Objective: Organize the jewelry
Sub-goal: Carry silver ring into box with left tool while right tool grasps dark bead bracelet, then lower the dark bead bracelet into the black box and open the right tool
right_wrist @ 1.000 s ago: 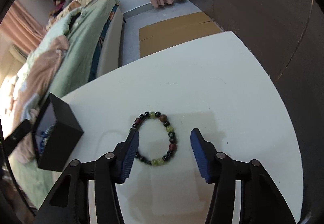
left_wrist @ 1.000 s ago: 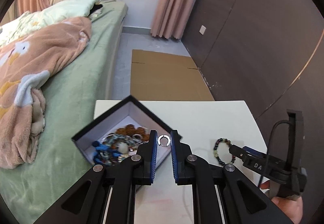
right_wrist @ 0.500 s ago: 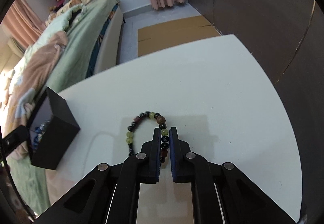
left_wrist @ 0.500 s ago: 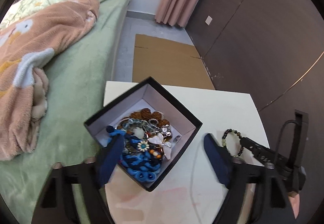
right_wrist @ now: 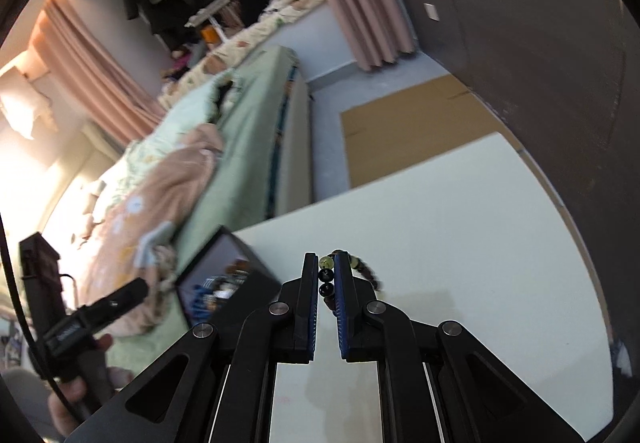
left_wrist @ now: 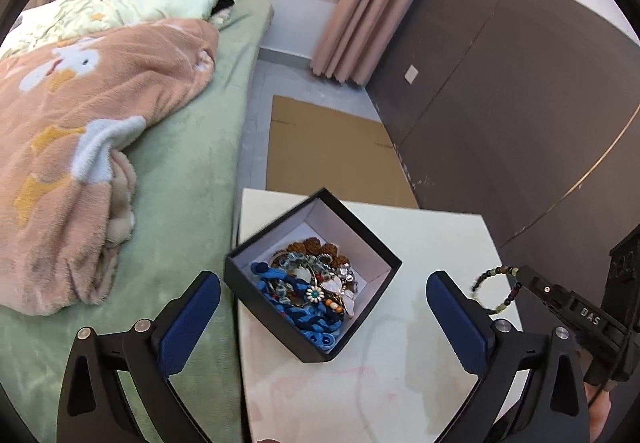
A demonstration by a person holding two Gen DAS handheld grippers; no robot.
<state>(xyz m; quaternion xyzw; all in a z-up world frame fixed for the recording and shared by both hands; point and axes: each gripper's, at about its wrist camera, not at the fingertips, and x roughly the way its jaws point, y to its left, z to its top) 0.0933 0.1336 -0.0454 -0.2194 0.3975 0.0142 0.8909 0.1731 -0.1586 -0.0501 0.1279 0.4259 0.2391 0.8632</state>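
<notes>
Right gripper (right_wrist: 327, 275) clamps the bead bracelet (right_wrist: 362, 267); left gripper (left_wrist: 322, 317), just widened, gapes empty over the box (left_wrist: 280, 315)

left gripper (left_wrist: 322, 307) has just been opening, jaws now spread wide with nothing pinched; right gripper (right_wrist: 328, 275) is clamped tight on the bracelet (right_wrist: 326, 275).

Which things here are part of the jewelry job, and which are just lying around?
Part of the job:
- beaded bracelet, clamped in the right gripper
- black box already holding jewelry
- left gripper, jaws wide and just opened, nothing between them

Just lying about:
- white table
- peach blanket on the bed
- flat cardboard on the floor
- pink curtains
</notes>
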